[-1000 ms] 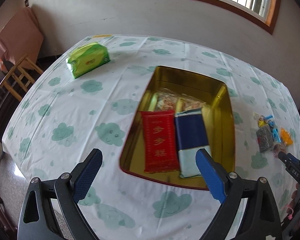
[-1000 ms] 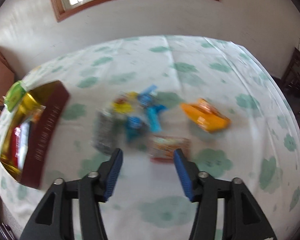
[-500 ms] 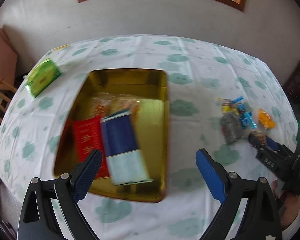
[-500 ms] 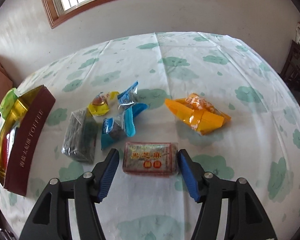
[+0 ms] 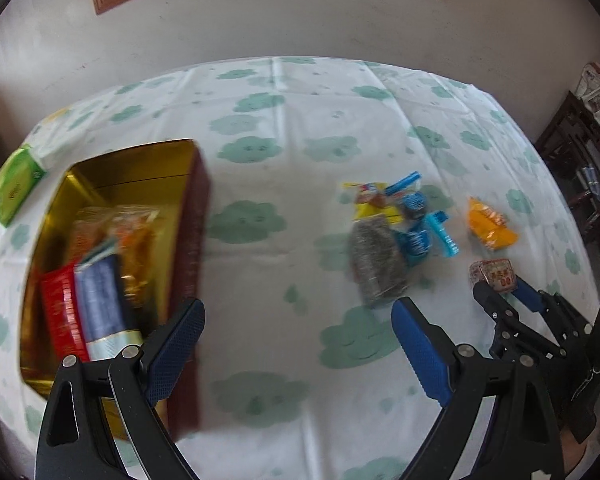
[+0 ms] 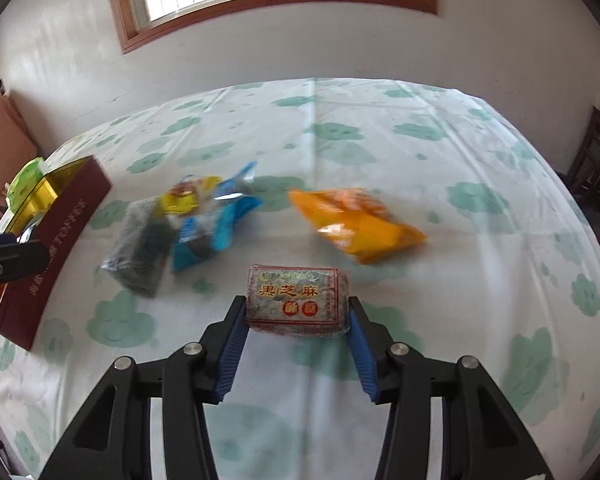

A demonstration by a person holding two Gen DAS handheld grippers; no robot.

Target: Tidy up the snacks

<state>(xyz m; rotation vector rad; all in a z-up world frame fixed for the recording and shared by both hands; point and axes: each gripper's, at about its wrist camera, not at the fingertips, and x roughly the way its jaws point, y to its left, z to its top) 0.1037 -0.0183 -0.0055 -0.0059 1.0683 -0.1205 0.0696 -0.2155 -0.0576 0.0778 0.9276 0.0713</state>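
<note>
Several snacks already in gold tin (image 5: 140, 168), left of frame. Right gripper (image 6: 298, 320) fingers just closing around sesame cake packet (image 6: 296, 300), lower centre, pads touching its ends. Left gripper (image 5: 296, 344) wide open, empty. Remaining on desk (image 6: 380, 140): orange packet (image 6: 360, 228), grey packet (image 6: 140, 252), blue and yellow candies (image 6: 208, 216).

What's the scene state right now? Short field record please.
surface: table with cloud-print cloth
container: open tin, several packets inside
right gripper: jaws have just been closing, shut on the sesame packet
left gripper: open, empty, above bare cloth between tin and loose snacks
loose snacks: orange packet, grey packet, blue packets, yellow packet
</note>
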